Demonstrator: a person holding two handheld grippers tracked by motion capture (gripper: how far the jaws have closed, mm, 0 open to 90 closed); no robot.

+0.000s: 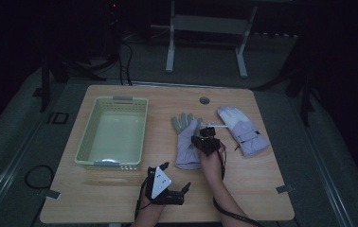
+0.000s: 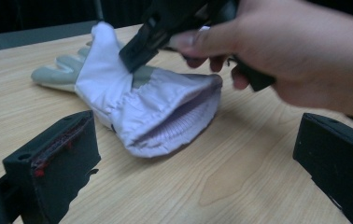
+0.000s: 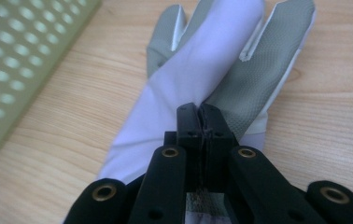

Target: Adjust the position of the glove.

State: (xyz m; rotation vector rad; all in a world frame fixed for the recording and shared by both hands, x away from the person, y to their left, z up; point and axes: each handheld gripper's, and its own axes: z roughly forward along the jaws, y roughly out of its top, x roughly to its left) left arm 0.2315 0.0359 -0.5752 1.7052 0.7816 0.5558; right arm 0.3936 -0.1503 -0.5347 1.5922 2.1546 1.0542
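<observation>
Right tongs (image 3: 202, 122) pinch our pale lilac fabric glove (image 1: 187, 142) mid-palm — left tongs (image 1: 174, 182) wait spread; we lift slowly toward the cream basket (image 1: 113, 163).

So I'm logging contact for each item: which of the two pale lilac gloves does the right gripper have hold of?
The lilac glove with the grey palm, nearer the pale green basket. The right gripper is shut on it; the other lilac glove lies apart, untouched.
</observation>
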